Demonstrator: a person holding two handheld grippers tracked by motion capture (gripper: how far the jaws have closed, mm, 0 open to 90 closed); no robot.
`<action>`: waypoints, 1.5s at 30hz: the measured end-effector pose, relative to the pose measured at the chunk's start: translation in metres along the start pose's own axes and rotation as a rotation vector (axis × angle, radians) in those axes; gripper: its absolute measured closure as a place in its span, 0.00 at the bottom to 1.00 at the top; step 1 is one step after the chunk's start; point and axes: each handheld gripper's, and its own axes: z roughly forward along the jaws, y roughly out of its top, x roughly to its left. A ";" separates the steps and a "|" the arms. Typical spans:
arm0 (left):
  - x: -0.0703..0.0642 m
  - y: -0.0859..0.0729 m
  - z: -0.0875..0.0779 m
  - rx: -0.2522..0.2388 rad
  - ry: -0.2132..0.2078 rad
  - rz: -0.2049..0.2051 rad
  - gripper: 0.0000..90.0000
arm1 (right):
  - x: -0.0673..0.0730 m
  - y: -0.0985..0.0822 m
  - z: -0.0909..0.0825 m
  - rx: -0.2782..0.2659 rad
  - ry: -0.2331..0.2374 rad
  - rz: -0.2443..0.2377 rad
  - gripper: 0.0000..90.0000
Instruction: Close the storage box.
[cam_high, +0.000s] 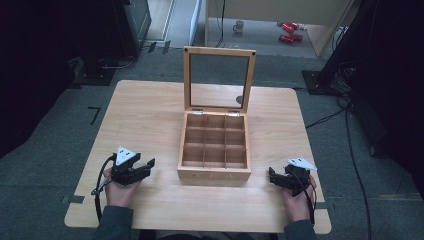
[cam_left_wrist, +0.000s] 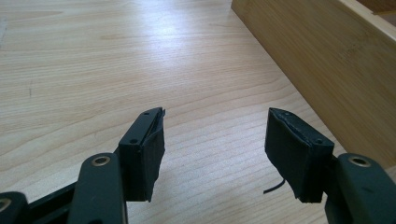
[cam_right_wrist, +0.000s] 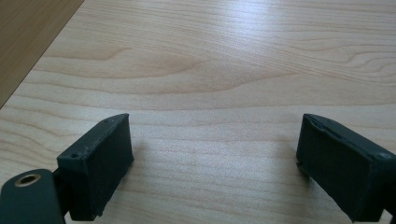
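Observation:
A wooden box (cam_high: 215, 172) with several empty compartments stands mid-table, its glass-paned lid (cam_high: 219, 80) propped upright at the back. My left gripper (cam_high: 148, 165) rests on the table to the box's left, open, nothing between its jaws. In the left gripper view the left gripper (cam_left_wrist: 215, 140) has the box's wall (cam_left_wrist: 327, 65) just to its right. My right gripper (cam_high: 272, 176) lies right of the box, open and empty. The right gripper view shows the right gripper (cam_right_wrist: 215, 154) over bare wood, with the box's wall (cam_right_wrist: 28, 32) at the upper left.
The light wooden table (cam_high: 145, 115) has free surface on both sides of the box. On the floor beyond it are a mug (cam_high: 239, 26), red objects (cam_high: 288, 31), cables (cam_high: 350, 125) and dark equipment stands (cam_high: 120, 30).

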 end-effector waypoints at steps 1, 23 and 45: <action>0.000 0.000 0.000 0.001 0.000 0.000 0.42 | 0.000 0.000 0.000 0.000 0.000 0.000 0.11; 0.003 0.007 -0.009 -0.032 0.001 -0.025 0.42 | 0.003 0.007 -0.010 0.028 0.112 -0.040 0.32; 0.008 0.030 -0.017 -0.065 -0.095 -0.015 0.41 | 0.019 0.046 -0.040 -0.076 0.139 -0.109 0.35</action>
